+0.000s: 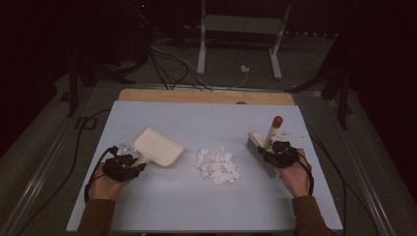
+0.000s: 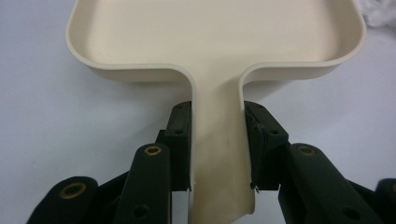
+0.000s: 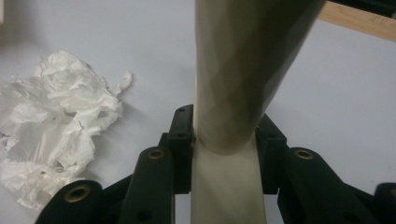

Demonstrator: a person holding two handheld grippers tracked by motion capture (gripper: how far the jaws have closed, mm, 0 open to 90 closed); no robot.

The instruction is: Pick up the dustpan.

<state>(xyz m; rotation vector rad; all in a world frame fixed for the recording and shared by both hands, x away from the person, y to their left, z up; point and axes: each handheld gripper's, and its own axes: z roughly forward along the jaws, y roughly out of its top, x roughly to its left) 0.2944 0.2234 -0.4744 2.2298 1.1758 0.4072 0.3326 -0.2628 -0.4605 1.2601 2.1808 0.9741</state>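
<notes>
Crumpled white paper scraps (image 1: pixel 218 165) could be scattered across the table (image 1: pixel 162 206) if swept too hard by the brush (image 1: pixel 263 147) clamped in the right gripper (image 1: pixel 279 152) beside them, missing the dustpan (image 1: pixel 157 146) clamped by its handle in the left gripper (image 1: pixel 129 158) opposite.

1. The bench (image 1: pixel 162 206) has a pale blue-grey top, with a strip of bare wood along its far edge.
2. A heap of crumpled white paper (image 1: pixel 217 165) lies near its middle.
3. The cream dustpan (image 1: pixel 158 146) sits left of the heap.
4. The brush (image 1: pixel 263 151) sits right of it.
</notes>
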